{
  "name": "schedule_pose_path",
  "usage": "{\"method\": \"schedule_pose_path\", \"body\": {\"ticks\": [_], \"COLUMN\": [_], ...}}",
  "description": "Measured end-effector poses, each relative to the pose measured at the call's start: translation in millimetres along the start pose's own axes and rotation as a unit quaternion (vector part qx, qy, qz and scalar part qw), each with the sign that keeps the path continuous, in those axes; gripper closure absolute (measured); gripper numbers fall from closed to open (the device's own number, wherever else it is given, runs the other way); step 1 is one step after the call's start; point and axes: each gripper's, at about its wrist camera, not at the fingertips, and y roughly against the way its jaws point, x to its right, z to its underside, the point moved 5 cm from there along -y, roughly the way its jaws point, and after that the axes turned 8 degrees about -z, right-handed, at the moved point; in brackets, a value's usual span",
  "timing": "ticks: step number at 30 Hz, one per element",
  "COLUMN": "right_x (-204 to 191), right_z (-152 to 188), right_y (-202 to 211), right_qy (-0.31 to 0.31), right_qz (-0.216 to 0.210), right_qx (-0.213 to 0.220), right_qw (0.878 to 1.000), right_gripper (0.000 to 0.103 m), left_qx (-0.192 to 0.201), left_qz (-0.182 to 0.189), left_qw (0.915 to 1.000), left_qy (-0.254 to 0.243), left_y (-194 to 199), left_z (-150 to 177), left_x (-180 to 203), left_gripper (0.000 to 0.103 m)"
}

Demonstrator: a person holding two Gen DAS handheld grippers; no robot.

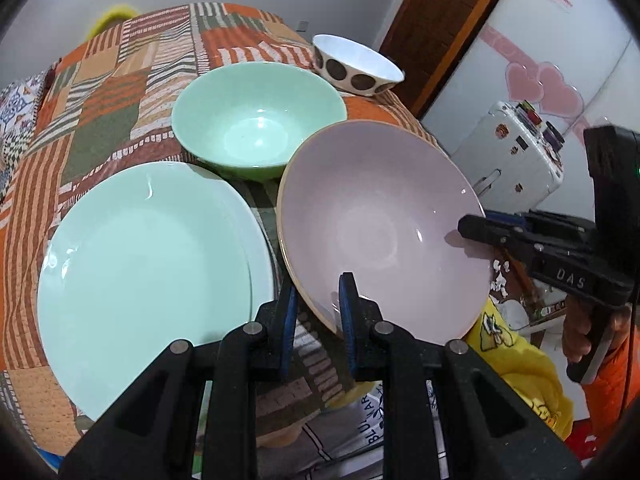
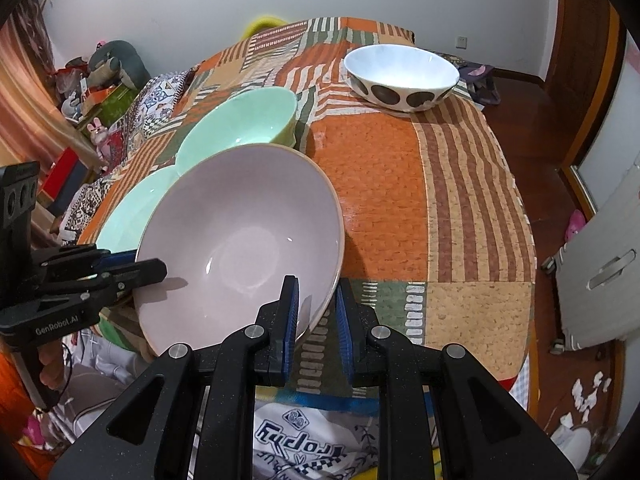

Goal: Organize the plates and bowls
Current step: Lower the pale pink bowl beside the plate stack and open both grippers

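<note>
A pale lilac bowl [image 1: 380,224] [image 2: 240,240] with a tan rim is held tilted above the table's near edge. My left gripper [image 1: 318,312] is shut on its near rim; it also shows in the right wrist view [image 2: 152,270]. My right gripper [image 2: 316,316] is shut on the opposite rim; it also shows in the left wrist view [image 1: 470,228]. A mint green plate [image 1: 148,272] [image 2: 132,208] lies left of the bowl. A mint green bowl [image 1: 258,120] [image 2: 244,120] stands behind it. A white bowl with brown dots [image 1: 356,64] [image 2: 400,76] stands at the far right.
The table [image 2: 420,200] carries an orange, green and striped patchwork cloth. A white suitcase [image 1: 516,156] [image 2: 600,272] stands on the wooden floor to the right. Clutter and toys [image 2: 100,92] lie at the far left.
</note>
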Motion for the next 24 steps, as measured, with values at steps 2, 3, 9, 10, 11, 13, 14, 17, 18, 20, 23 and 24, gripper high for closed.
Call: {"method": "schedule_pose_path", "body": {"ticks": [2, 3, 9, 10, 11, 13, 14, 17, 18, 20, 23, 24], "right_x": [-1, -2, -1, -1, 0, 0, 1, 3, 3, 4, 5, 6], "right_z": [-1, -2, -6, -5, -6, -5, -4, -3, -4, -4, -5, -6], "right_y": [-2, -3, -9, -9, -10, -10, -11, -13, -14, -14, -14, -14], "right_qy": [0.001, 0.001, -0.003, -0.003, -0.002, -0.003, -0.005, -0.009, -0.008, -0.009, -0.013, -0.013], "right_qz": [0.000, -0.002, -0.004, -0.004, -0.005, -0.008, -0.010, -0.014, -0.013, -0.015, -0.021, -0.020], "right_qx": [-0.002, -0.002, -0.005, -0.007, -0.009, -0.010, -0.011, -0.017, -0.019, -0.020, -0.023, -0.024], "right_qw": [1.000, 1.000, 1.000, 1.000, 1.000, 1.000, 1.000, 1.000, 1.000, 1.000, 0.999, 0.999], "right_gripper": [0.086, 0.086, 0.086, 0.086, 0.086, 0.086, 0.084, 0.083, 0.083, 0.083, 0.083, 0.083], "left_qx": [0.000, 0.000, -0.006, -0.006, -0.006, -0.006, -0.006, -0.005, -0.001, 0.008, 0.018, 0.022], "left_qz": [0.001, 0.000, 0.002, 0.000, -0.001, 0.003, 0.007, 0.015, 0.014, 0.007, 0.002, 0.001], "left_qw": [1.0000, 0.9999, 0.9999, 0.9999, 0.9999, 0.9999, 0.9998, 0.9997, 0.9998, 0.9999, 0.9998, 0.9997], "left_qy": [0.008, 0.010, 0.013, 0.011, 0.010, 0.013, 0.016, 0.019, 0.016, 0.009, 0.001, 0.000], "left_y": [-1, -1, -4, -4, -4, -4, -4, 0, 3, 8, 16, 18], "left_z": [-2, -3, -2, -2, -2, -1, -1, -2, -2, -3, -5, -7], "left_x": [-3, -5, -6, -6, -5, -5, -6, -5, -4, -2, -1, -1], "left_gripper": [0.083, 0.083, 0.083, 0.083, 0.083, 0.083, 0.083, 0.083, 0.083, 0.083, 0.083, 0.083]}}
